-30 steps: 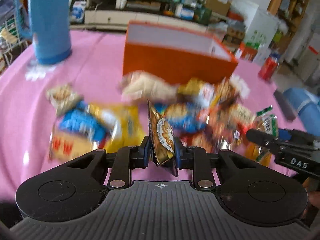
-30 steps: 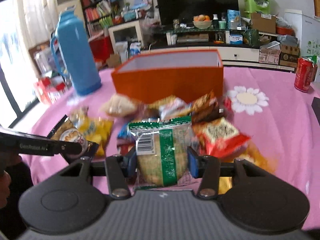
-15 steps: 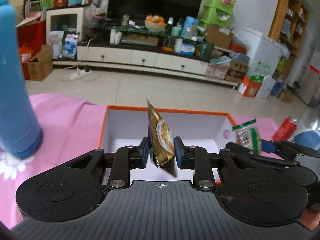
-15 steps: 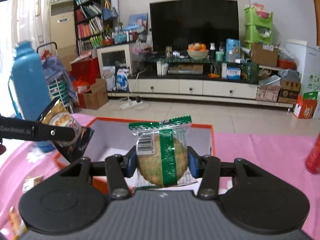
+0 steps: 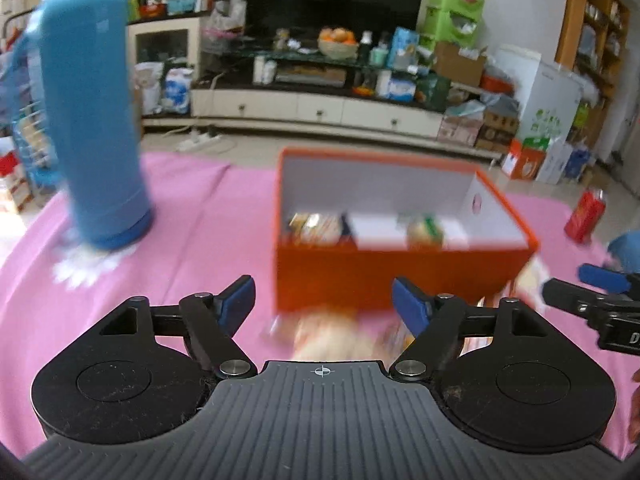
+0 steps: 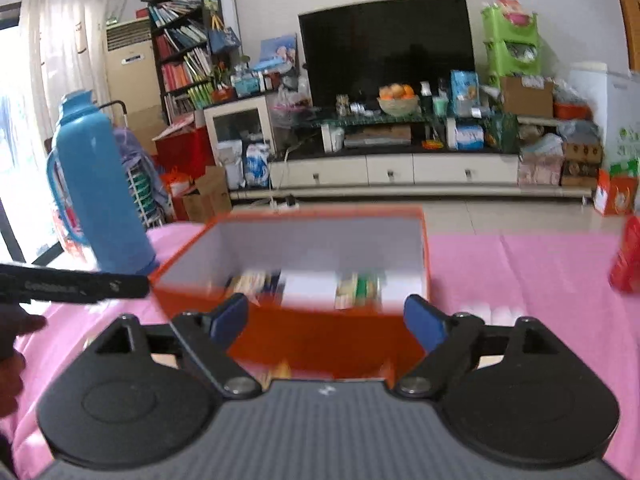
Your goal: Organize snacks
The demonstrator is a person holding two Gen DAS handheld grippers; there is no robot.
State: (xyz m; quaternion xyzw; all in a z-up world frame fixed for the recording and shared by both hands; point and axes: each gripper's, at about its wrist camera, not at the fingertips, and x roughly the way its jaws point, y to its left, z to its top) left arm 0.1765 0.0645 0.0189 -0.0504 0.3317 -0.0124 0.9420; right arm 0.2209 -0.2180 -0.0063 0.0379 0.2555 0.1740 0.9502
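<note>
An orange box (image 5: 400,276) with a white inside stands on the pink tablecloth (image 5: 192,224). A gold snack packet (image 5: 316,229) and a green-banded cracker packet (image 5: 426,232) lie inside it; both also show blurred in the right wrist view, the gold packet (image 6: 252,283) left of the cracker packet (image 6: 358,290). My left gripper (image 5: 323,300) is open and empty, in front of the box. My right gripper (image 6: 326,322) is open and empty, just before the box (image 6: 320,340). Blurred loose snacks (image 5: 332,336) lie below the left gripper.
A tall blue thermos (image 5: 94,120) stands left of the box, also in the right wrist view (image 6: 100,196). A red can (image 5: 586,216) stands at the right. The right gripper's finger (image 5: 592,304) shows at the right edge of the left wrist view.
Both grippers opened and let go of their packets, which now lie in the box. Both grippers have pulled back from over the box.
</note>
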